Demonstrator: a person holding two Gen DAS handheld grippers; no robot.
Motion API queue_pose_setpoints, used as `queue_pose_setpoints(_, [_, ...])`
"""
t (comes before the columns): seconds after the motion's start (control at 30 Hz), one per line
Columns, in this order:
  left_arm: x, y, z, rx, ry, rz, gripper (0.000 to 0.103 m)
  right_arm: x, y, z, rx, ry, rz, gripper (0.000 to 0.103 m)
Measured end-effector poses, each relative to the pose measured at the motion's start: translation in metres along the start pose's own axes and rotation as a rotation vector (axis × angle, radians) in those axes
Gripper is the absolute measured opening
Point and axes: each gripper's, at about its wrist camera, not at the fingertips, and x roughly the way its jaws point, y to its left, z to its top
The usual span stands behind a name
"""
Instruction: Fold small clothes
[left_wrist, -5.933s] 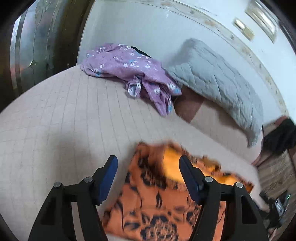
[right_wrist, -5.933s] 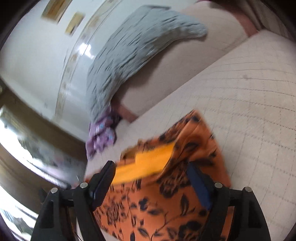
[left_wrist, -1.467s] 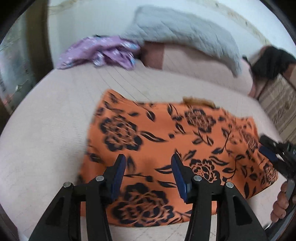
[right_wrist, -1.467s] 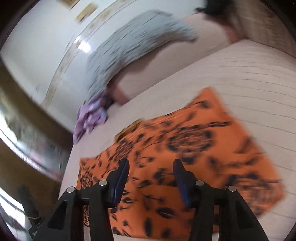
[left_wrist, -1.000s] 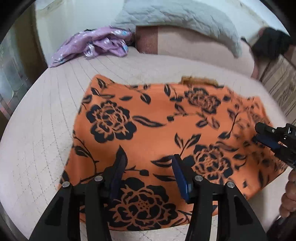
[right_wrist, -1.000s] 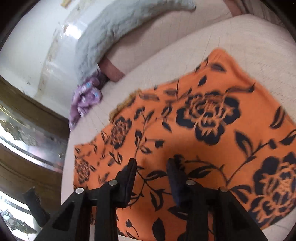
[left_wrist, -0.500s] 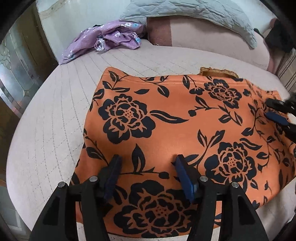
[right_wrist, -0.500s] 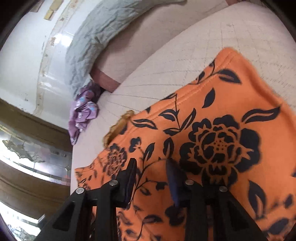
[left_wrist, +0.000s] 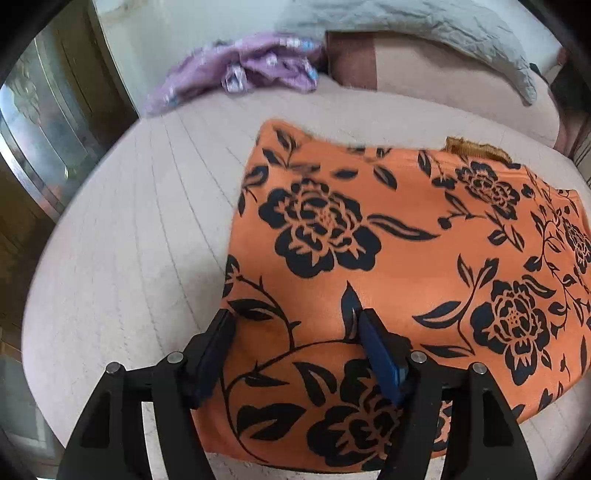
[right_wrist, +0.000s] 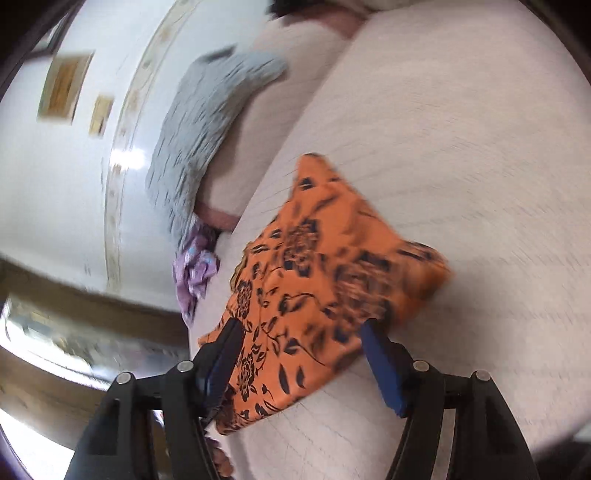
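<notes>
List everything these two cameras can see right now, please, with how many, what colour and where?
Orange garment: one, orange with black flowers, lying flat on the bed.
Purple garment: one, lilac with small flowers, crumpled at the bed's far edge.
Grey quilt: one, pale grey, draped over the cushion behind.
Bed cover: one, beige, quilted.
Wall plaques: two, yellowish, on the white wall.
Left gripper: black with blue pads, jaws opening over the orange garment.
Right gripper: same colours, jaws opening, garment edge between them.

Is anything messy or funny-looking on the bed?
Yes. The purple flowered garment lies crumpled in a heap at the far edge of the bed, not folded. The orange flowered cloth lies mostly flat, with a small brownish bit poking out at its far edge.
</notes>
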Motion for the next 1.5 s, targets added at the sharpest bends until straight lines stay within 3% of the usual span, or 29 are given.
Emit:
queue_pose_setpoints(0.17, [-0.015, 0.008, -0.003, -0.037, -0.022, -0.086, 0.071, 0.008, -0.014, 0.005, 0.05, -0.009, -0.038, 0.07])
queue_pose_setpoints(0.33, [-0.022, 0.028, -0.002, -0.074, -0.079, -0.063, 0.072, 0.031, -0.031, 0.01, 0.127, -0.013, -0.094, 0.068])
queue_pose_setpoints(0.47, [-0.005, 0.026, -0.003, -0.056, 0.005, -0.084, 0.073, 0.046, -0.028, 0.014, 0.097, -0.084, -0.097, 0.067])
queue_pose_setpoints(0.57, [0.006, 0.03, -0.005, -0.071, 0.041, -0.113, 0.073, 0.058, -0.022, 0.019, 0.052, -0.119, -0.124, 0.05])
queue_pose_setpoints(0.6, [0.006, 0.032, -0.004, -0.075, 0.045, -0.121, 0.073, 0.061, -0.02, 0.02, 0.032, -0.128, -0.149, 0.035])
queue_pose_setpoints(0.73, [0.005, 0.043, -0.001, -0.115, 0.038, -0.129, 0.073, 0.068, -0.011, 0.02, -0.028, -0.163, -0.199, 0.027])
queue_pose_setpoints(0.83, [0.003, 0.049, 0.002, -0.134, 0.029, -0.135, 0.073, 0.065, 0.0, 0.015, -0.094, -0.188, -0.23, 0.026])
queue_pose_setpoints(0.93, [0.004, 0.05, 0.003, -0.124, 0.032, -0.123, 0.073, 0.067, -0.005, 0.015, -0.068, -0.173, -0.233, 0.026])
queue_pose_setpoints(1.03, [0.008, 0.052, 0.003, -0.115, 0.047, -0.121, 0.073, 0.068, -0.011, 0.019, -0.047, -0.155, -0.22, 0.035])
queue_pose_setpoints(1.13, [0.002, 0.058, 0.003, -0.135, 0.03, -0.145, 0.073, 0.066, -0.011, 0.021, -0.047, -0.162, -0.213, 0.037])
queue_pose_setpoints(1.17, [-0.003, 0.065, 0.004, -0.148, 0.014, -0.151, 0.073, 0.063, -0.005, 0.02, -0.076, -0.171, -0.204, 0.037])
queue_pose_setpoints(1.23, [-0.011, 0.079, 0.004, -0.181, -0.007, -0.148, 0.073, 0.061, 0.002, 0.017, -0.108, -0.176, -0.211, 0.024])
queue_pose_setpoints(1.3, [-0.013, 0.101, 0.007, -0.24, -0.018, -0.123, 0.073, 0.054, 0.032, 0.01, -0.245, -0.201, -0.26, 0.021])
queue_pose_setpoints(1.33, [-0.012, 0.111, 0.008, -0.264, -0.016, -0.113, 0.073, 0.05, 0.063, -0.001, -0.367, -0.216, -0.291, 0.02])
queue_pose_setpoints(1.5, [-0.007, 0.164, 0.005, -0.409, -0.003, -0.073, 0.073, 0.053, 0.134, -0.031, -0.55, -0.208, -0.274, 0.019])
